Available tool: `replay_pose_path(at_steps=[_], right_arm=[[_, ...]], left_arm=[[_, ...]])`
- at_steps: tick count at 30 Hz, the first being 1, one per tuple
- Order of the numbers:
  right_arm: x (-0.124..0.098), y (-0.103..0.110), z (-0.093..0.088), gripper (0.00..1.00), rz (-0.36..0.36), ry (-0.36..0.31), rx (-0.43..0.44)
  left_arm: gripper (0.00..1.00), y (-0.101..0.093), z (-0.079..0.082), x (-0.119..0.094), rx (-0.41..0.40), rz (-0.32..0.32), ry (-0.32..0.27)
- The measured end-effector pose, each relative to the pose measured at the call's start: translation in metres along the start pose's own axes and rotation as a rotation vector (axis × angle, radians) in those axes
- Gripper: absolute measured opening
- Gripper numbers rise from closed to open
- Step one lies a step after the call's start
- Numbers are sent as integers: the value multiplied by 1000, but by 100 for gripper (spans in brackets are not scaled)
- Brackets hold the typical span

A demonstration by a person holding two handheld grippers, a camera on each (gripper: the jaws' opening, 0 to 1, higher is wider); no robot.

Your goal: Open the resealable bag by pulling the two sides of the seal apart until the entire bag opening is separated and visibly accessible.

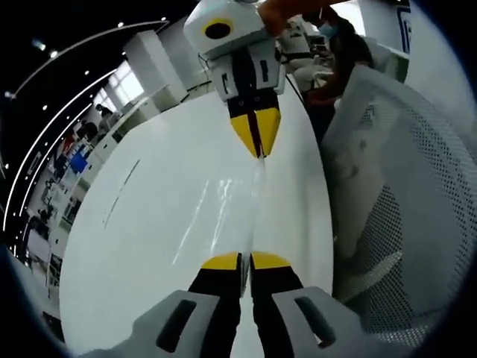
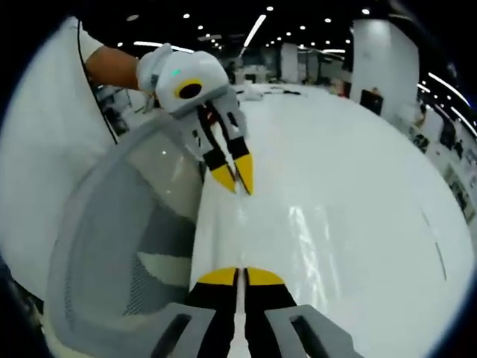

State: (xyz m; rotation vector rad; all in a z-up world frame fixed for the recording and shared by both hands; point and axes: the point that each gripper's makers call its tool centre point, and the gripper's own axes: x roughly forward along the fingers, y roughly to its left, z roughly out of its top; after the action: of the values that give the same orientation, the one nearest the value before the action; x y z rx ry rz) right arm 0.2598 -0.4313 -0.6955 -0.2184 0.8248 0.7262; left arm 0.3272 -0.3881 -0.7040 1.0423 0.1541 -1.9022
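Gripping clear resealable bag point(image 1: 231, 216) with both tools over white table point(image 1: 149, 246). My left gripper point(image 1: 245, 257) pinched tight on near edge; right gripper point(image 1: 258, 149) clamped on far edge. Bag stretched taut between them, above tabletop. From right gripper view, bag point(image 2: 237, 231) runs toward left gripper point(image 2: 237, 183). Mesh chair point(image 2: 112, 246) just beside table edge.

TEXT: none legible | LABELS: none legible | BRANDS: none legible | NUMBERS: none legible | SIGNS: background panels too small and blurred to read
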Motion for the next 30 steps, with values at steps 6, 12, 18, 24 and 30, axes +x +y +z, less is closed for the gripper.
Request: replay_pose_path(at_steps=[6,12,18,24,30], right_arm=[[2,-3,21,2,-24,-74,35],[10,-3,46,5,-35,-154,21],[21,1,63,7,-37,-194,-18],[30,1,71,7,-49,-209,-53],[39,3,71,4,-39,-194,-69]], left_arm=[[0,2,1,-1,21,5,-2],[0,1,5,0,44,1,-16],[0,1,10,0,45,-5,-34],[0,1,18,0,21,-15,-63],[0,2,22,1,9,-15,-69]])
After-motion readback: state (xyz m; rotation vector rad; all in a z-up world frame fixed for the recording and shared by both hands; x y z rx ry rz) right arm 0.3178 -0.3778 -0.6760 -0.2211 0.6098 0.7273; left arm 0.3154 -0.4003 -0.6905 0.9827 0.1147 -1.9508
